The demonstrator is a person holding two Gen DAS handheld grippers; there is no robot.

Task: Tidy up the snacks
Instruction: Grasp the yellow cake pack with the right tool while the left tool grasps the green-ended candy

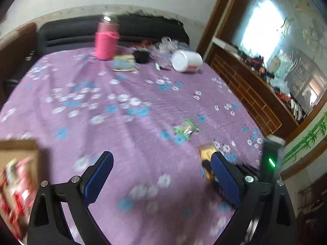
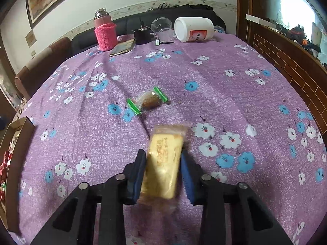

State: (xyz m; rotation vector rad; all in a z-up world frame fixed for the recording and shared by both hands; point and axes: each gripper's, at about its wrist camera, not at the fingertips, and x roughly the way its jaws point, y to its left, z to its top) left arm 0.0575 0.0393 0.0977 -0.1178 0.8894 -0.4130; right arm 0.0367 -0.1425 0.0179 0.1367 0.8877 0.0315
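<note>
**Yellow cake packet caught between gripper pads**

Purple flowered cloth [image 2: 204, 85] covers the table. The right gripper [image 2: 162, 163] has its blue pads pressed against both sides of a yellow cake packet [image 2: 163, 163]. Beyond it, a green-ended snack packet [image 2: 147, 100] lies on the cloth. The left gripper [image 1: 161, 175] hangs with fingers spread wide and holding nothing, near a cardboard box [image 1: 18, 163] of red packets at the table's left edge.
</note>
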